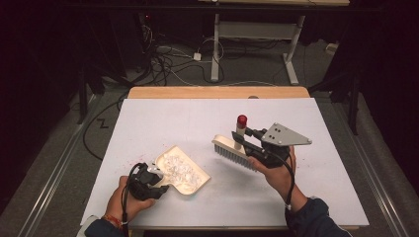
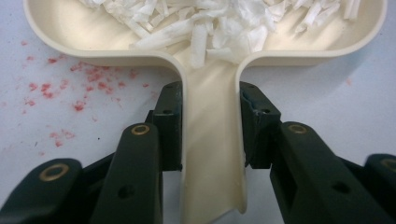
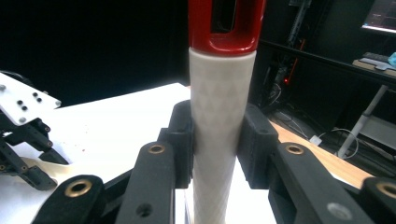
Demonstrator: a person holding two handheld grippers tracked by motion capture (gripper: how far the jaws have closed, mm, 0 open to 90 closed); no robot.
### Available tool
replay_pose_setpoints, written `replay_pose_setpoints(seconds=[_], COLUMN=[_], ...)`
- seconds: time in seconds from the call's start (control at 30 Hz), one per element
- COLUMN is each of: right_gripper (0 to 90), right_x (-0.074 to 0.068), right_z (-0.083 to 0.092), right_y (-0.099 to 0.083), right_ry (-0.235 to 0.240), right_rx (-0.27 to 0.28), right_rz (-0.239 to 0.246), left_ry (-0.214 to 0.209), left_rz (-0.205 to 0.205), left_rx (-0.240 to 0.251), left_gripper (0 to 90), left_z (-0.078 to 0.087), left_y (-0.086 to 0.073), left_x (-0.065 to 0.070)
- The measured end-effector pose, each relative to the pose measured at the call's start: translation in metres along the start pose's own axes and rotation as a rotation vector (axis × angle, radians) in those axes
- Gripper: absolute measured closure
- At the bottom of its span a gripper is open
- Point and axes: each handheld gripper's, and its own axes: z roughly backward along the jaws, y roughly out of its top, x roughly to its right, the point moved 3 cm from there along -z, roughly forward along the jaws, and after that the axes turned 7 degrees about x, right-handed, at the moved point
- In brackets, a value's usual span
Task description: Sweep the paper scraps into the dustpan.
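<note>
The sweeping looks mostly finished: a heap of white paper shreds (image 1: pixel 176 169) is lying inside the cream dustpan (image 1: pixel 190 177), which is resting flat on the near left part of the white desk (image 1: pixel 296 197). In the left gripper view the shreds (image 2: pixel 219 23) are filling the pan's bowl. What seems to be remaining is a scatter of small red specks (image 2: pixel 70 88) on the desk just left of the pan's handle, and then, presumably, emptying the pan.

The left claw (image 1: pixel 159 186) is sitting at the near end of the dustpan and is clamping its handle (image 2: pixel 212 149), one pad pressing on each side wall of the channel, with the bowl lying directly ahead of the jaws.

The right claw (image 1: pixel 251 143) is holding the brush (image 1: pixel 233 152) by its white handle (image 3: pixel 218 140), jaws closed tight around it below the red end cap (image 3: pixel 224 28). The brush is hanging above the middle of the desk, to the right of the dustpan and apart from it, bristles pointing down and toward the near side, the handle rising upright.
</note>
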Motion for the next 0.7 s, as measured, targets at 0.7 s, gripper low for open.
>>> replay_pose_setpoints(seconds=[0.7], right_gripper=[70.4], right_x=[0.017], right_z=[-0.121], right_y=[-0.013], right_ry=[-0.054], right_rx=[-0.031], right_rz=[0.071], left_ry=[0.001], left_rz=[0.005], left_rx=[-0.002], left_gripper=[63.4], left_z=[-0.001], left_y=[0.001], left_x=[0.0])
